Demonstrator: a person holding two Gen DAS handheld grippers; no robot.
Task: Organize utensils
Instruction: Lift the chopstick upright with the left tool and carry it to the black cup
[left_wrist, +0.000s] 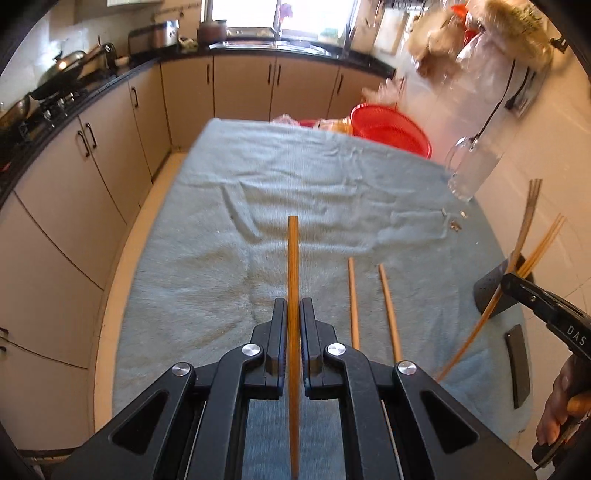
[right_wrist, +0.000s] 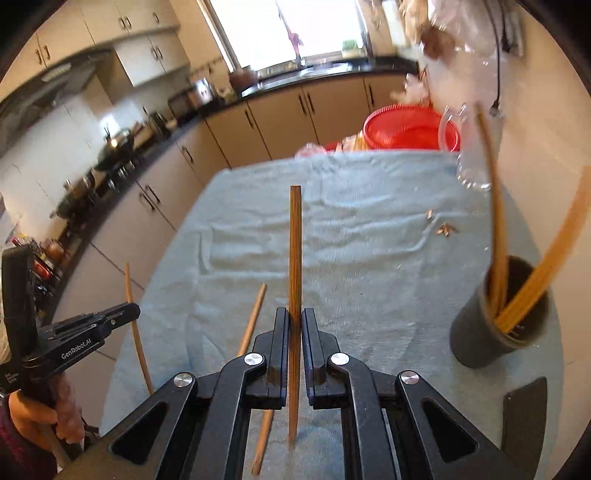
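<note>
Chopsticks sit pinched in both my grippers: the left gripper (left_wrist: 293, 314) is clamped tight on one chopstick (left_wrist: 293, 266), the right gripper (right_wrist: 294, 321) on another (right_wrist: 295, 251), each held lengthwise so it can drop tip-first into the dark holder (right_wrist: 476, 343) at the table's right. Two more chopsticks (left_wrist: 354, 299) lie on the blue towel (left_wrist: 229, 229).

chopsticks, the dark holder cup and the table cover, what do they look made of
Chopsticks: likely bamboo or wood, tan with visible grain, matte. Holder cup: probably plastic, dark grey, smooth and dull; it looks perforated from the left wrist view. Table cover: soft fabric, towel-like, light blue, fuzzy and wrinkled.
</note>
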